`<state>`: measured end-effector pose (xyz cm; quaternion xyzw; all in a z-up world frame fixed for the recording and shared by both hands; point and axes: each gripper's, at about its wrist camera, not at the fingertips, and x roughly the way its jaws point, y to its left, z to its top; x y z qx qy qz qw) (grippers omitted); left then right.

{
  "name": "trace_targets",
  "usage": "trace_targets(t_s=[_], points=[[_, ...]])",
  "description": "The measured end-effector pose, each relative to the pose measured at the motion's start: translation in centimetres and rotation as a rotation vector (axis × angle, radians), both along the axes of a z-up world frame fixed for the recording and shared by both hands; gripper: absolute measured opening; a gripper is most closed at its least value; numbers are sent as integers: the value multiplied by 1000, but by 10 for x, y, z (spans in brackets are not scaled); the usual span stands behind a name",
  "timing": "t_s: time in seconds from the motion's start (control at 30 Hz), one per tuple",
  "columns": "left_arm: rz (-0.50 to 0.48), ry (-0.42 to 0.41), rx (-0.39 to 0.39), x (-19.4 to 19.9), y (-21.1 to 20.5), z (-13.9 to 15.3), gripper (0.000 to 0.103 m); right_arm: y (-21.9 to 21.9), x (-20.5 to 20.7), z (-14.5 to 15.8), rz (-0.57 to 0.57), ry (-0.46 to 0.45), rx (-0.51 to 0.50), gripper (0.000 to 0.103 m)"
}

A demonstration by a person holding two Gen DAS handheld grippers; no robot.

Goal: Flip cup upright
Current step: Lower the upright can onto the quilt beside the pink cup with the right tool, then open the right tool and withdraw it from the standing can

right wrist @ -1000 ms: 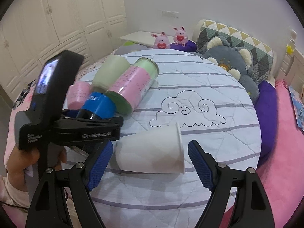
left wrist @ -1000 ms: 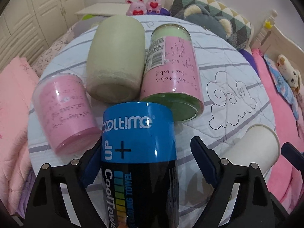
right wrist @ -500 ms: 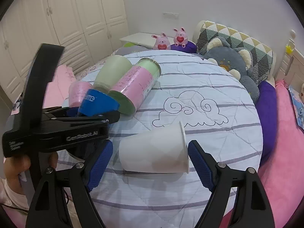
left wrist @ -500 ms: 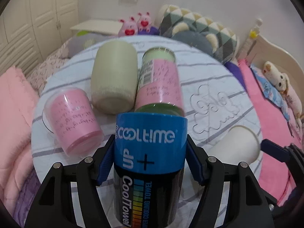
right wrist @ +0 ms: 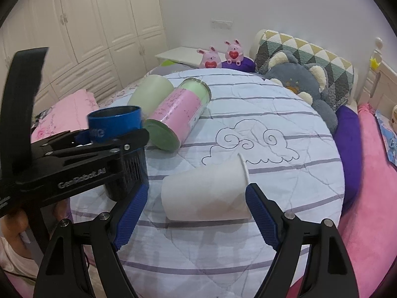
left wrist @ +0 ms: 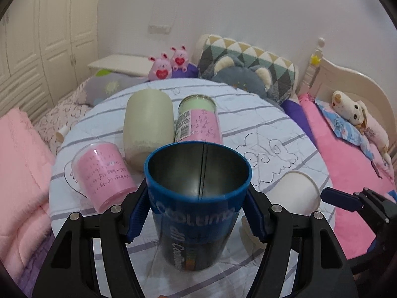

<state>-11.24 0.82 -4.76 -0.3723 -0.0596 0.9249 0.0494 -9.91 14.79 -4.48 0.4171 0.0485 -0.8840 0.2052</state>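
Observation:
My left gripper (left wrist: 198, 213) is shut on a blue and black CoolTime cup (left wrist: 198, 208), which stands nearly upright with its open mouth up, its base at the quilted round table (left wrist: 273, 124). The cup also shows in the right wrist view (right wrist: 119, 146). A white paper cup (right wrist: 206, 191) lies on its side between the open fingers of my right gripper (right wrist: 196, 216), mouth to the far right. It shows at the right of the left wrist view (left wrist: 295, 193).
A pale green cup (left wrist: 148, 129), a pink-labelled can with green ends (left wrist: 198, 121) and a small pink cup (left wrist: 101, 171) lie on their sides at the table's far left. Pillows and plush toys (right wrist: 297, 79) lie behind. Pink bedding (right wrist: 372, 198) borders the right.
My left gripper closed on the blue cup and turned it from lying on its side to mouth up. The right gripper edged closer around the white paper cup.

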Motion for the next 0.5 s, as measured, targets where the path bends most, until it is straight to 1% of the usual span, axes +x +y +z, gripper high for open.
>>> trace_targets(t_s=[0.1, 0.13, 0.17, 0.2, 0.23, 0.27, 0.43, 0.47, 0.5], points=[[-7, 42, -2, 6, 0, 6, 69, 1, 1, 1, -5, 9, 4, 83], [-8, 58, -26, 7, 2, 7, 69, 1, 1, 2, -6, 11, 2, 83], [-9, 56, -43, 6, 4, 7, 69, 1, 1, 2, -6, 7, -1, 83], [-15, 46, -44, 4, 5, 5, 68, 1, 1, 2, -6, 5, -2, 83], [-23, 29, -19, 3, 3, 4, 68, 1, 1, 2, -6, 7, -1, 83], [-20, 28, -11, 4, 3, 4, 68, 0, 2, 2, -7, 10, 1, 83], [-32, 29, -14, 12, 4, 5, 69, -1, 5, 3, -2, 15, 6, 83], [-34, 29, -11, 13, 4, 6, 74, -1, 6, 3, -3, 17, 7, 83], [-37, 25, -6, 14, 4, 6, 88, -1, 6, 4, -4, 19, 6, 83]])
